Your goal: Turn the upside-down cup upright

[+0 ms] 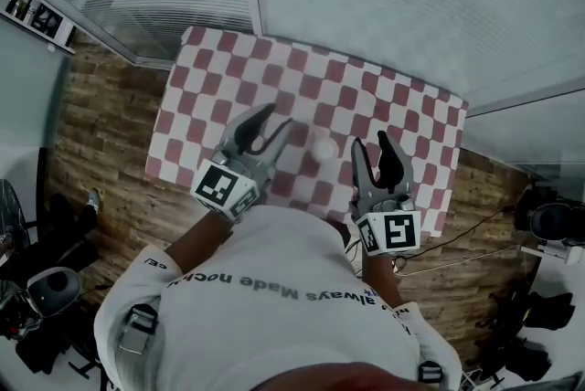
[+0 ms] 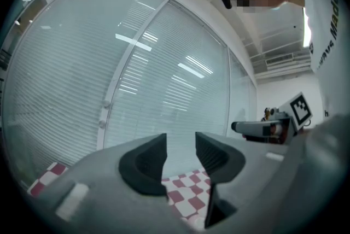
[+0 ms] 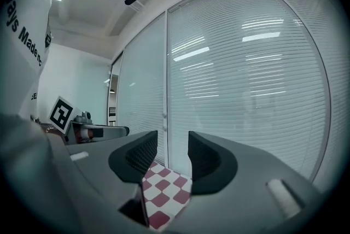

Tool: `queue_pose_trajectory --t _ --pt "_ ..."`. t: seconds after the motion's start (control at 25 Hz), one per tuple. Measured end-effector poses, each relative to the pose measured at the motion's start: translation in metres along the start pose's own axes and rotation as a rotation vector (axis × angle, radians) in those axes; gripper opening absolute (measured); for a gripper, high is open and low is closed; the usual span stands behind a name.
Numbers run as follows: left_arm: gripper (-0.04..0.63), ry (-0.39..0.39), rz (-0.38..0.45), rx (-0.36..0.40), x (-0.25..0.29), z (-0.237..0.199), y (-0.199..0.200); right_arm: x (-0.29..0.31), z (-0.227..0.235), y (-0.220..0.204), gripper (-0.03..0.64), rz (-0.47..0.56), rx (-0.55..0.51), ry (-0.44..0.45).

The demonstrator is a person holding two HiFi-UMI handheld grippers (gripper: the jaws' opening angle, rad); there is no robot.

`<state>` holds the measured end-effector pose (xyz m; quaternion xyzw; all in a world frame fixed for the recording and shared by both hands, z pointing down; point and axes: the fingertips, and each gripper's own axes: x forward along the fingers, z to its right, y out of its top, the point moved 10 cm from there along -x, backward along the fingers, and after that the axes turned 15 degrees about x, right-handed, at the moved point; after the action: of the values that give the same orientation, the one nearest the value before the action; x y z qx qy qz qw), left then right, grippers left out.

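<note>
Looking down at the checkered table [image 1: 366, 97]: pale cup [image 1: 322, 145] sitting near its front edge, too washed out to tell which way up. Left gripper [image 1: 277, 118] over the table's front-left part, jaws a bit apart, nothing in them. Right gripper [image 1: 371, 142] at the table's front edge, same narrow gap, also empty. Cup between the two, untouched.

I have open checkered cloth on the table [image 1: 366, 88] ahead of my left gripper [image 1: 279, 117] and right gripper [image 1: 371, 141]. The one thing in the way is the white cup [image 1: 322, 145] between them. Past the far edge, the glass wall with blinds [image 1: 393, 5] blocks any reach.
</note>
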<state>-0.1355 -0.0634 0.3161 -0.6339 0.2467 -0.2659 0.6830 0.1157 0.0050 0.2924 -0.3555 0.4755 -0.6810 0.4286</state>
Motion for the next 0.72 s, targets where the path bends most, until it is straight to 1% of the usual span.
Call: queue_pose_trajectory --t 0.12,0.24,0.52,0.72 --pt "0.167 -0.02 -0.002 0.007 0.005 -0.009 -0.002 0.008 -0.002 -0.002 0.176 0.003 -0.003 -0.011" --pt "0.166 -0.02 -0.003 0.008 0.011 -0.011 -0.003 0.009 0.002 -0.002 0.176 0.0 -0.004 -0.016" --pt "0.166 -0.006 -0.009 -0.005 0.019 0.011 -0.003 -0.008 0.018 -0.002 0.176 -0.018 -0.011 -0.019" --pt "0.161 -0.016 -0.023 -0.011 0.022 0.021 -0.008 -0.011 0.023 -0.004 0.176 -0.026 -0.014 -0.009"
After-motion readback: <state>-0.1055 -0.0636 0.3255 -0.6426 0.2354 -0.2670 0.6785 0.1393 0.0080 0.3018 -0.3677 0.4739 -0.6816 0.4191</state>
